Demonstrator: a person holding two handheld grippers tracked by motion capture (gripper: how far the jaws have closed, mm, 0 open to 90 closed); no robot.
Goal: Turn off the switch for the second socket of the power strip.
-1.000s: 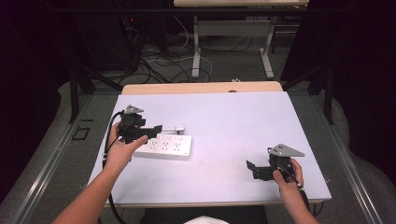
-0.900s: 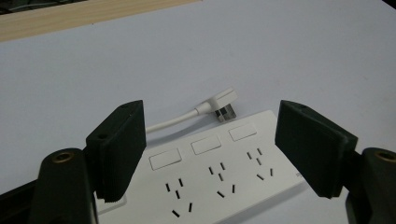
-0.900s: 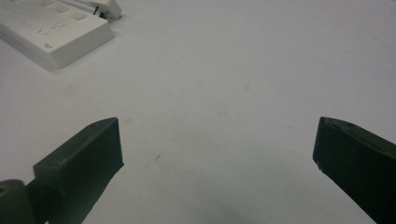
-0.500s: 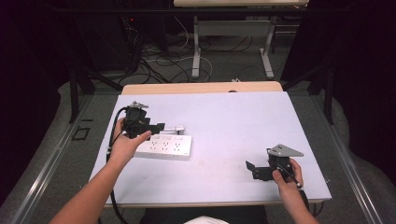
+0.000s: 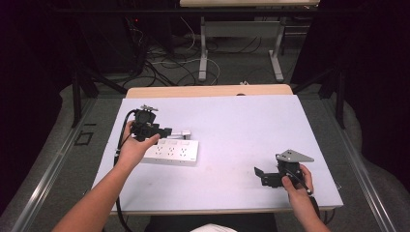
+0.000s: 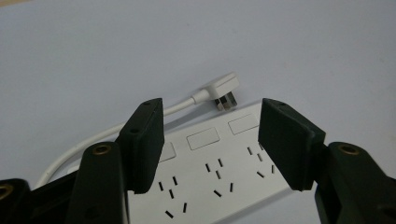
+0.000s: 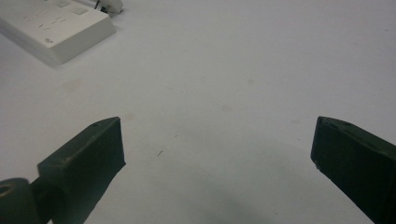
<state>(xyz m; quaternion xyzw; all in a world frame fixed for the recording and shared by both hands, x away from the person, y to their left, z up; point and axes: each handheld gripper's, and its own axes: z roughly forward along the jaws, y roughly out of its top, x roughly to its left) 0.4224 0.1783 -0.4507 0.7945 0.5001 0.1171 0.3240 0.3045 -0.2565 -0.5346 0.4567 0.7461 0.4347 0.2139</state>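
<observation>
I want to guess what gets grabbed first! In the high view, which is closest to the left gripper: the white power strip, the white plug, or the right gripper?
1. White rectangular plastic power strip, just below the left gripper.
2. White plastic plug, just beyond its fingers.
3. Black right gripper, far across the table.

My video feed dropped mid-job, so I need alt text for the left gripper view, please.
The left gripper hovers over a white power strip on a white table, its two black jaws apart and just closing, with nothing pressed between them. Beyond the strip lies its white plug, the cord curving back past the left jaw.
</observation>
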